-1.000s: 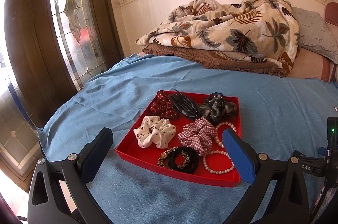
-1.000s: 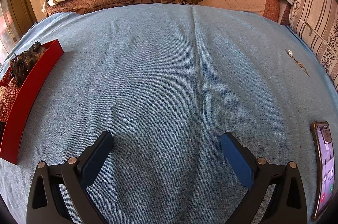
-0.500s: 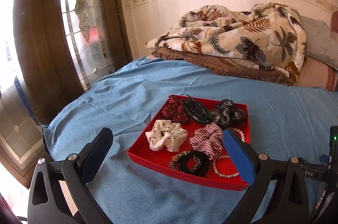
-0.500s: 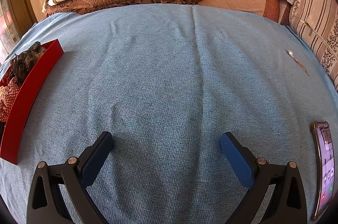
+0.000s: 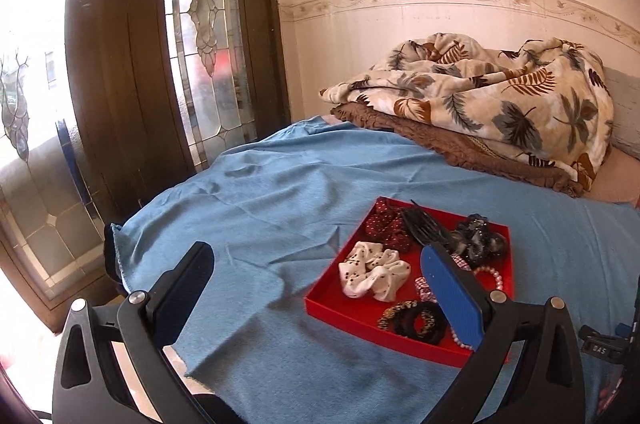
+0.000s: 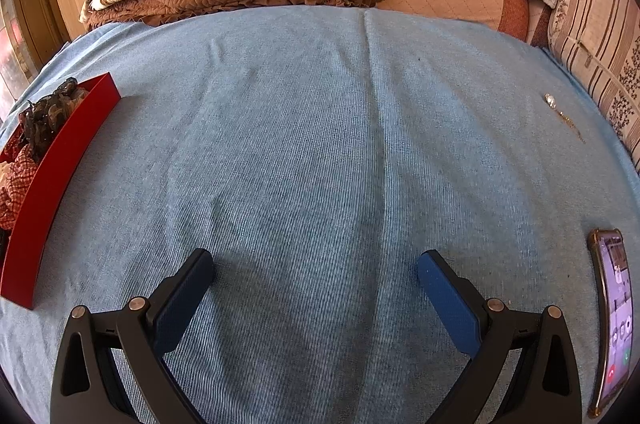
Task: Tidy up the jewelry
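Observation:
A red tray (image 5: 340,308) lies on the blue bedsheet and holds a white dotted scrunchie (image 5: 374,274), a red scrunchie (image 5: 384,224), a black hair claw (image 5: 430,230), a dark scrunchie (image 5: 478,238), a plaid scrunchie, black hair ties (image 5: 416,320) and pearl bracelets (image 5: 494,274). My left gripper (image 5: 316,264) is open and empty, above the sheet to the left of the tray. My right gripper (image 6: 314,270) is open and empty over bare sheet. The tray's side (image 6: 52,192) shows at the left of the right wrist view. A thin chain with a pendant (image 6: 560,114) lies at the far right.
A leaf-print blanket (image 5: 480,96) on a brown quilt is piled at the bed's head, with pillows (image 6: 592,36) to the right. A phone (image 6: 614,320) with a lit screen lies at the right. A stained-glass door (image 5: 208,44) stands left of the bed edge (image 5: 120,264).
My left gripper has pulled back and swung left, so the tray now sits right of centre and more of the door shows. The right gripper has not moved.

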A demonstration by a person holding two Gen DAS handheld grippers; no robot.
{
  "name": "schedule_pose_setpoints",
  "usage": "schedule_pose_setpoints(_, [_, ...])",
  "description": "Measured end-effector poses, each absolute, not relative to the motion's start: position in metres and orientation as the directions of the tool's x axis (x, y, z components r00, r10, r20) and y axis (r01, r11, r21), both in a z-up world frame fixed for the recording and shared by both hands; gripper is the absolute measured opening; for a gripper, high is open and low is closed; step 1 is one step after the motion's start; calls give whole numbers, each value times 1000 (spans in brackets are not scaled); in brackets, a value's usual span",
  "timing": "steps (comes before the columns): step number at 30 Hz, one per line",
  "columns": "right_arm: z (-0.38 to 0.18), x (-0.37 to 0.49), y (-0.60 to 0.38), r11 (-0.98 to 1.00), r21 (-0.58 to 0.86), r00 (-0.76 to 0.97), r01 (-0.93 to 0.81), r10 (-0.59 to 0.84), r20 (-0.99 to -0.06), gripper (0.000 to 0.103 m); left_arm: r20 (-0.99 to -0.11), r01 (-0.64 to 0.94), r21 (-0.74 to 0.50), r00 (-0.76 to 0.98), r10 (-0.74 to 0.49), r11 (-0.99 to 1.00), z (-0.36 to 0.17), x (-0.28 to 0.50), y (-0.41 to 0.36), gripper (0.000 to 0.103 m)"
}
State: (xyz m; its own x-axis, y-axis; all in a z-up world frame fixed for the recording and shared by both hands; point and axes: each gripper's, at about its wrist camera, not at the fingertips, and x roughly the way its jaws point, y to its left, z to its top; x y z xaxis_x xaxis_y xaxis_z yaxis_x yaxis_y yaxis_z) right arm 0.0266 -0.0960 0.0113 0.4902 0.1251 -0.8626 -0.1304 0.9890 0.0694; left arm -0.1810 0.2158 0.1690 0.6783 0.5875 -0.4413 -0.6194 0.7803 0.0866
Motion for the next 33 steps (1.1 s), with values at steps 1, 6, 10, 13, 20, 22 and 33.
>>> schedule_pose_setpoints(1, [13,25,-97,988,75,485,-137,133,-864,103,-446,-617,89,677,585,782,169,-181,217,103])
schedule_pose_setpoints(6, [19,21,-99,982,86,455,-168,154,-877,103,-445,-600,74,695,564,797,172,-189,217,103])
schedule_pose_setpoints(10, [36,-3,-100,987,88,511,-134,145,-847,103,-442,-603,80,693,570,794,172,-191,216,103])
schedule_pose_setpoints(13, [60,-25,-90,984,47,586,-170,139,-798,103,-443,-600,120,680,584,791,170,-189,211,103])
schedule_pose_setpoints(20, [119,-67,-63,966,53,684,-253,217,-696,103,-449,-592,126,681,578,796,171,-191,208,103])
schedule_pose_setpoints(22, [133,-77,-53,958,55,701,-281,244,-670,103,-455,-585,125,684,570,801,171,-192,208,103])
schedule_pose_setpoints(33, [169,-105,-3,916,48,702,-397,337,-628,103,-484,-519,104,719,499,849,170,-195,205,103])
